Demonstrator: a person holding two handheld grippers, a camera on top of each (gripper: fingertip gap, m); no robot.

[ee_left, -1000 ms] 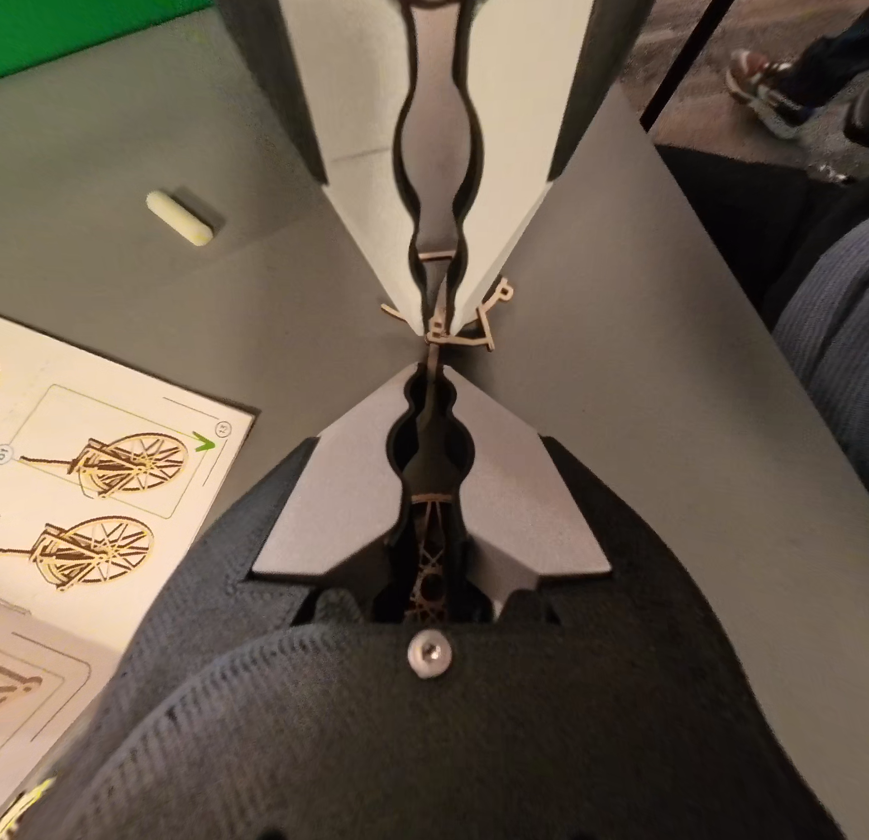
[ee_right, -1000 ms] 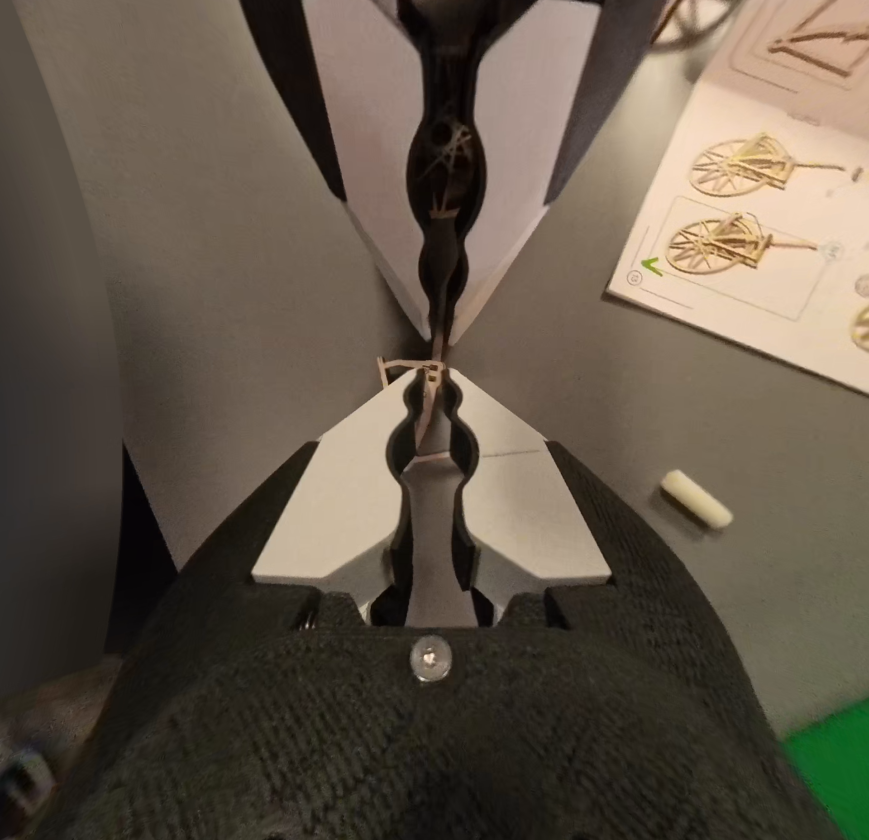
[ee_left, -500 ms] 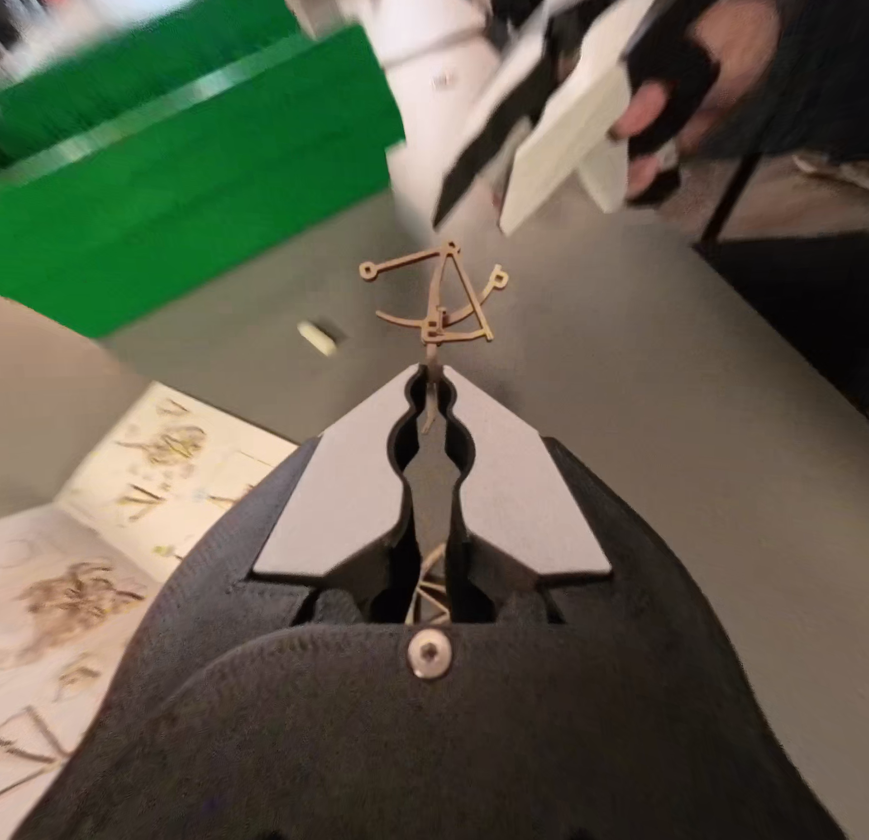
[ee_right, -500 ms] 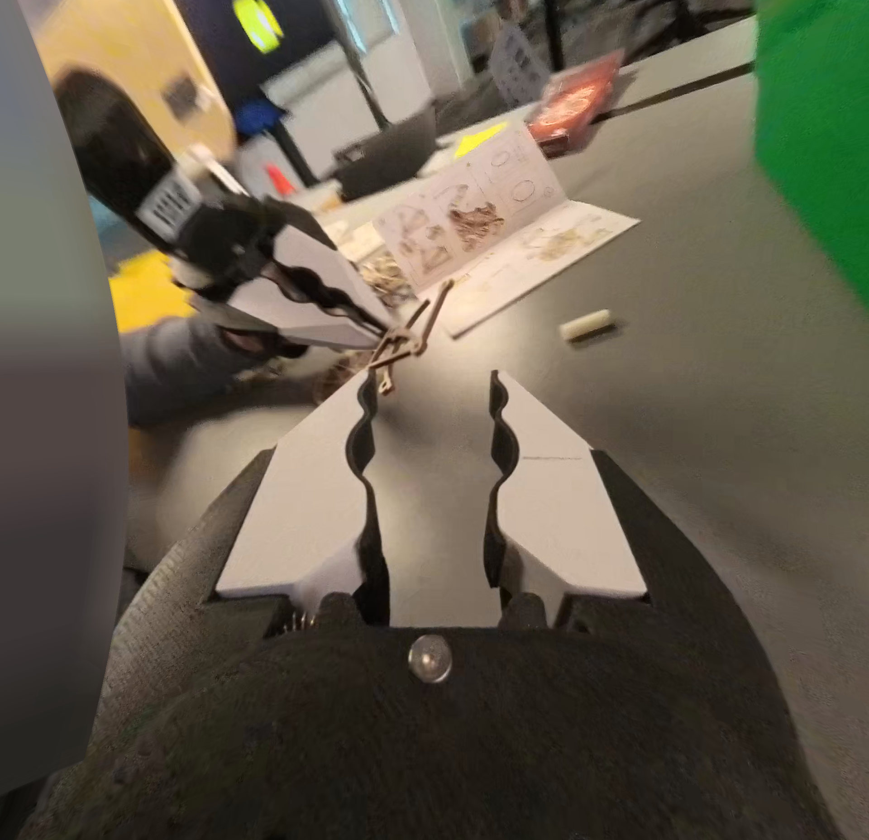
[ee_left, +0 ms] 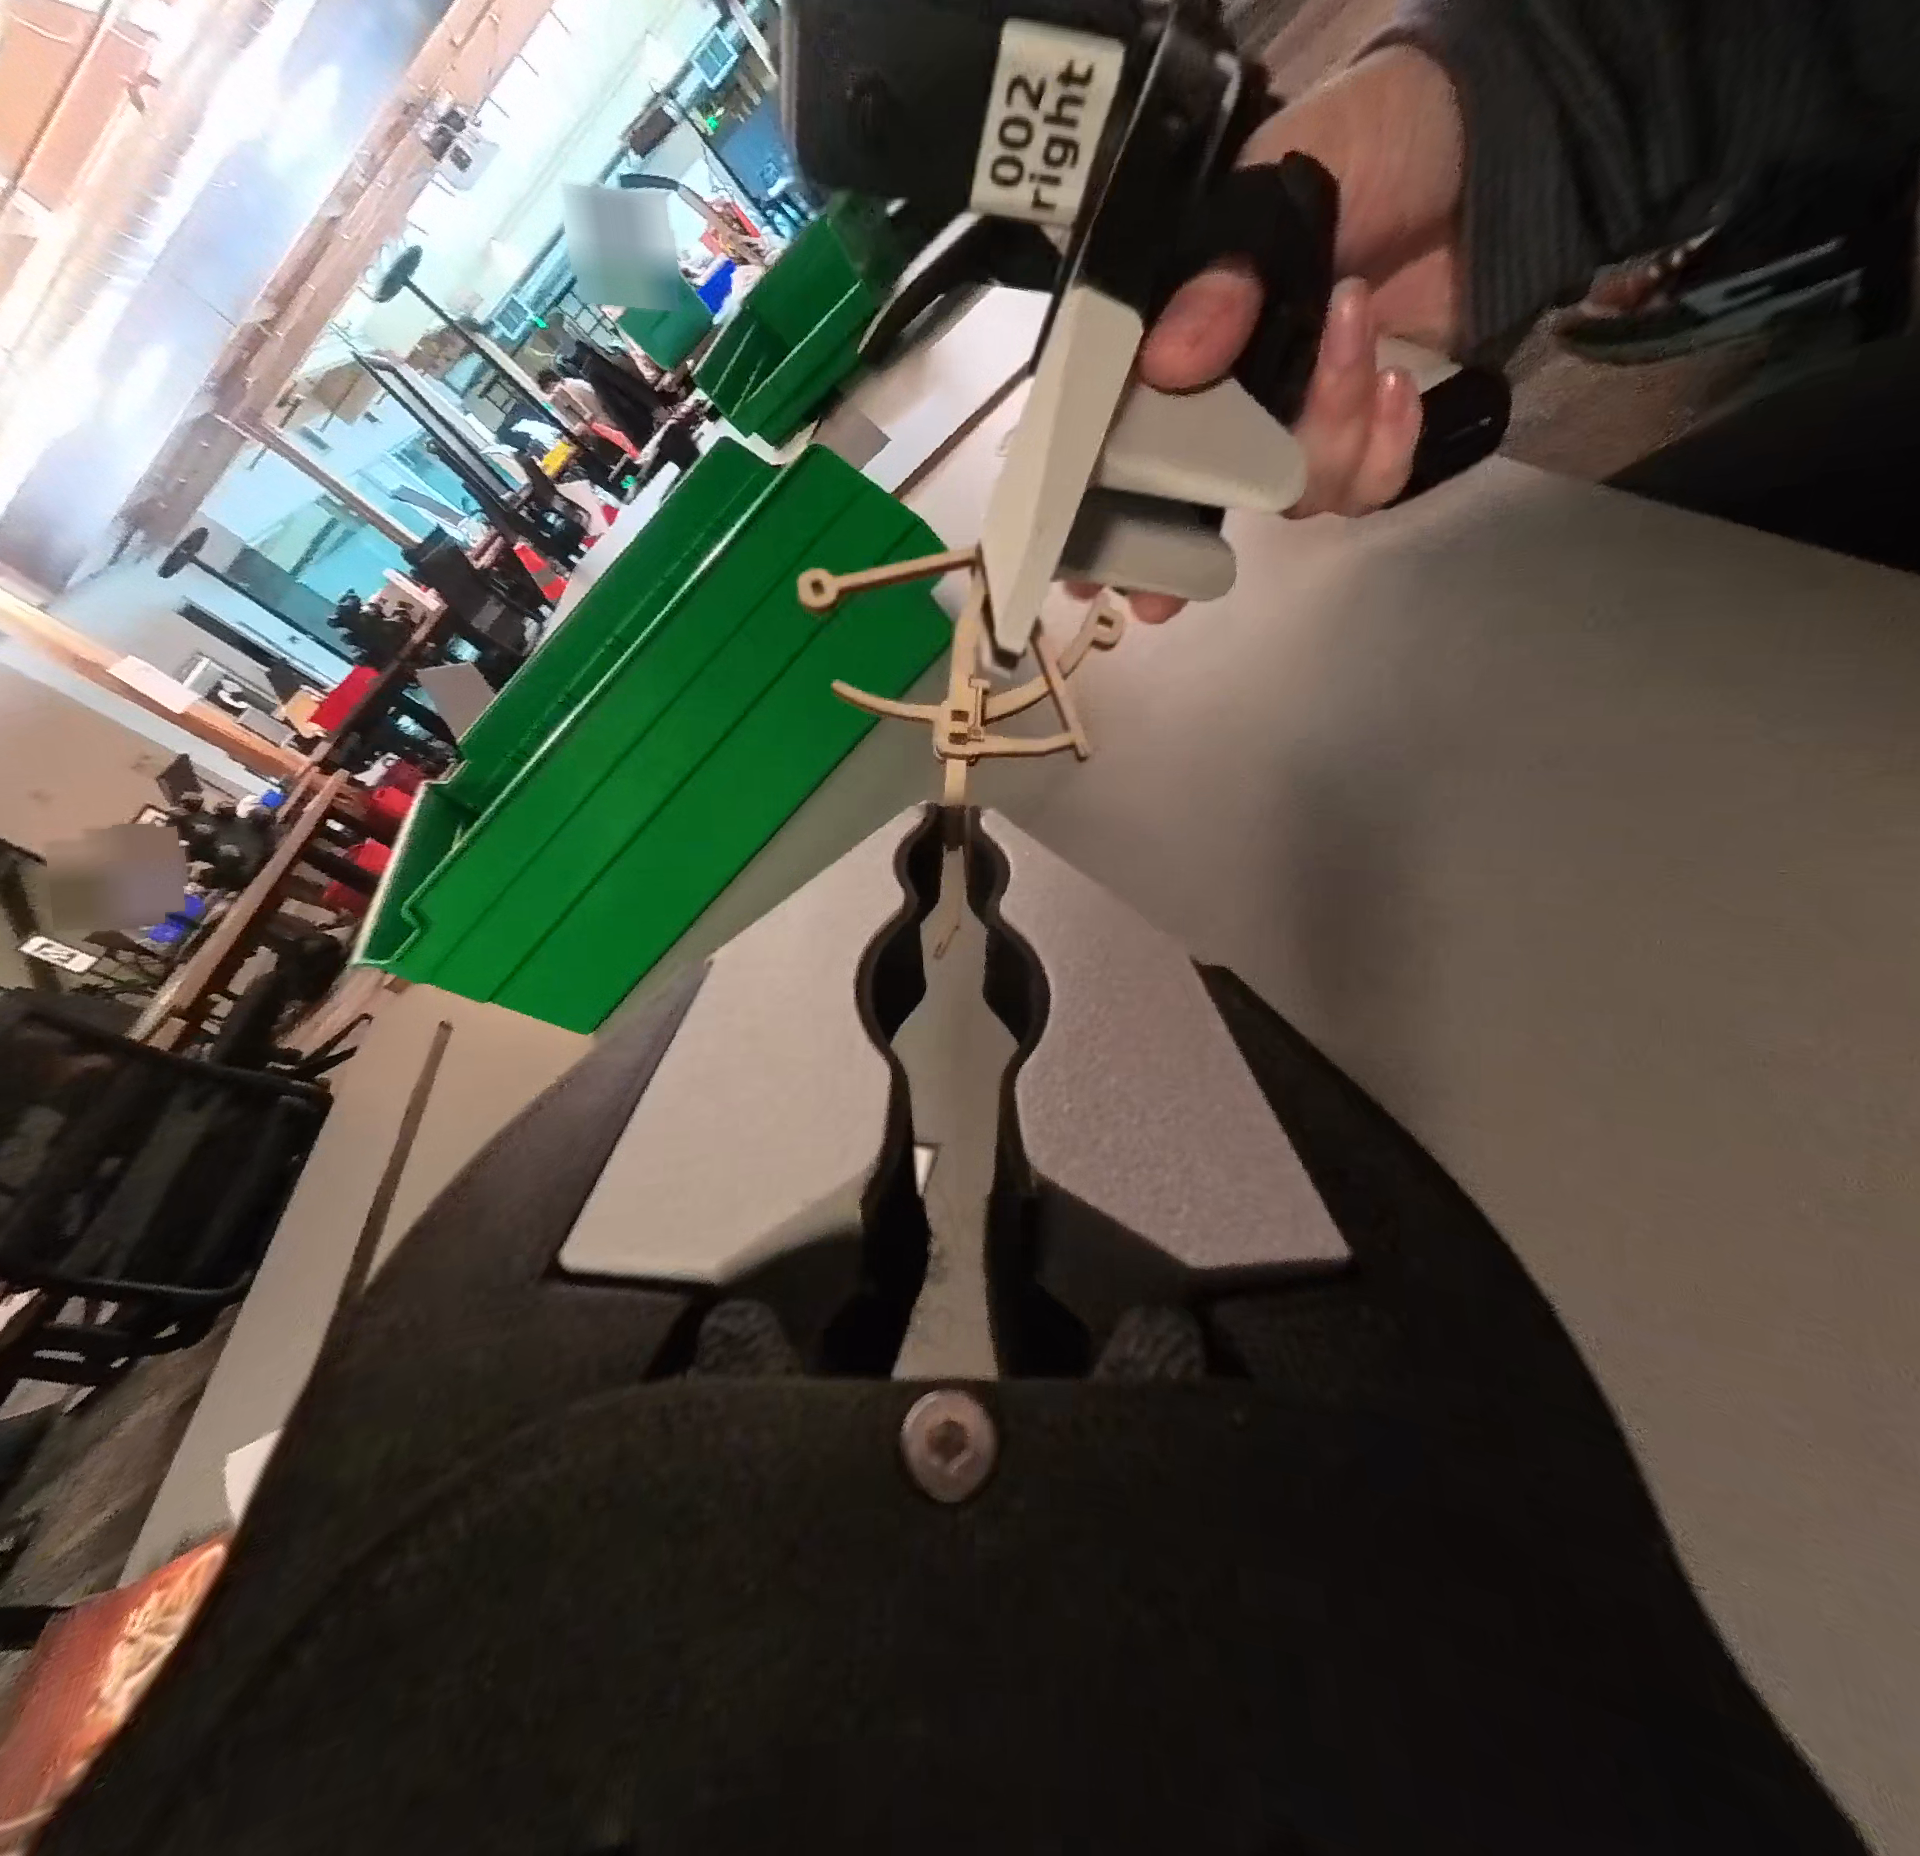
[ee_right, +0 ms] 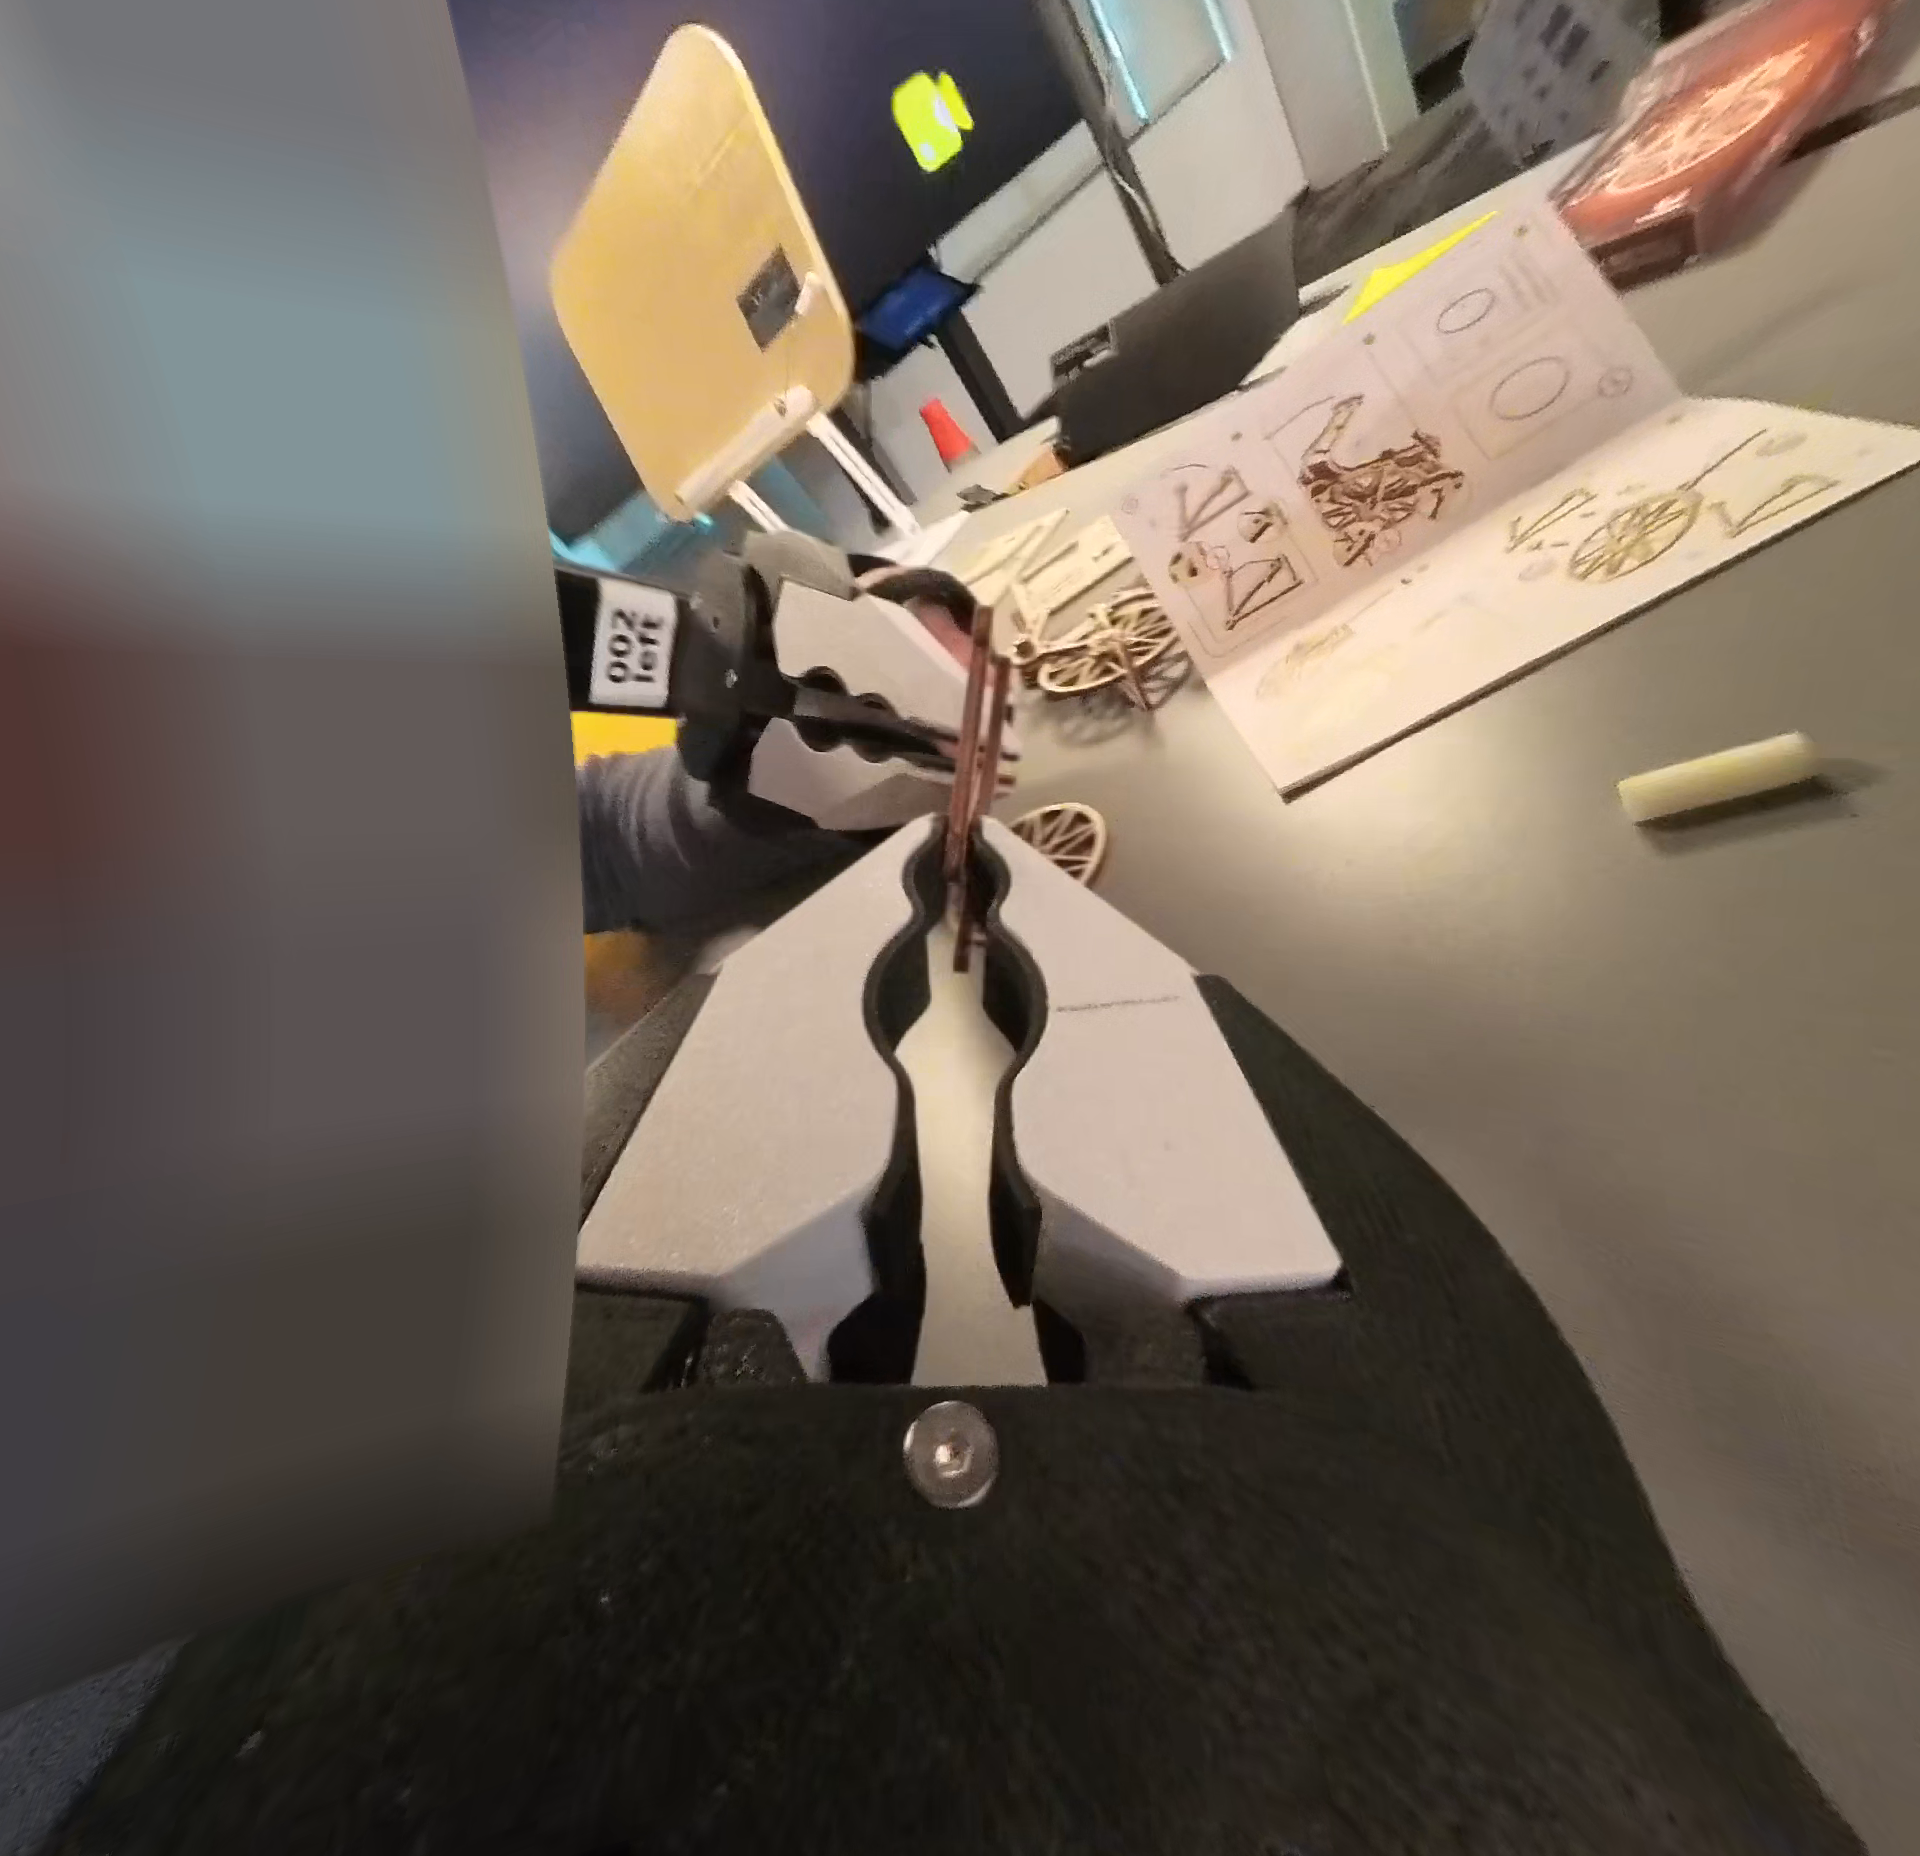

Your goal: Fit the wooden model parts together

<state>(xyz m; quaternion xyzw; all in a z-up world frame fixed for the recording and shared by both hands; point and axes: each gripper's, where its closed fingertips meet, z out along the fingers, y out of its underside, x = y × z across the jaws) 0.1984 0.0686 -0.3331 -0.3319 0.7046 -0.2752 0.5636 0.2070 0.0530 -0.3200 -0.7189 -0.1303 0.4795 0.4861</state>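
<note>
A thin wooden frame part (ee_left: 966, 684), with curved arms and a ringed end, is held up above the grey table (ee_left: 1507, 871). My left gripper (ee_left: 954, 817) is shut on the frame's short stem. My right gripper comes down from the top in the left wrist view (ee_left: 1006, 648) and pinches the frame's upper struts. In the right wrist view the frame (ee_right: 982, 726) shows edge-on and dark, and my right gripper (ee_right: 961, 827) is shut on its near edge. My left gripper (ee_right: 956, 757) holds the frame from the left.
Green bins (ee_left: 675, 746) stand at the table's far side. An open instruction booklet (ee_right: 1455, 518), a built wooden wheel assembly (ee_right: 1101, 653), a loose wheel (ee_right: 1060, 840), a white peg (ee_right: 1714, 793) and a red-brown box (ee_right: 1766, 113) lie on the table. Less than 4 cm separates the two grippers' tips.
Both grippers have tilted up from looking down at the table. The right gripper let go of the frame, opened and drew off, then came back and shut on it from another side.
</note>
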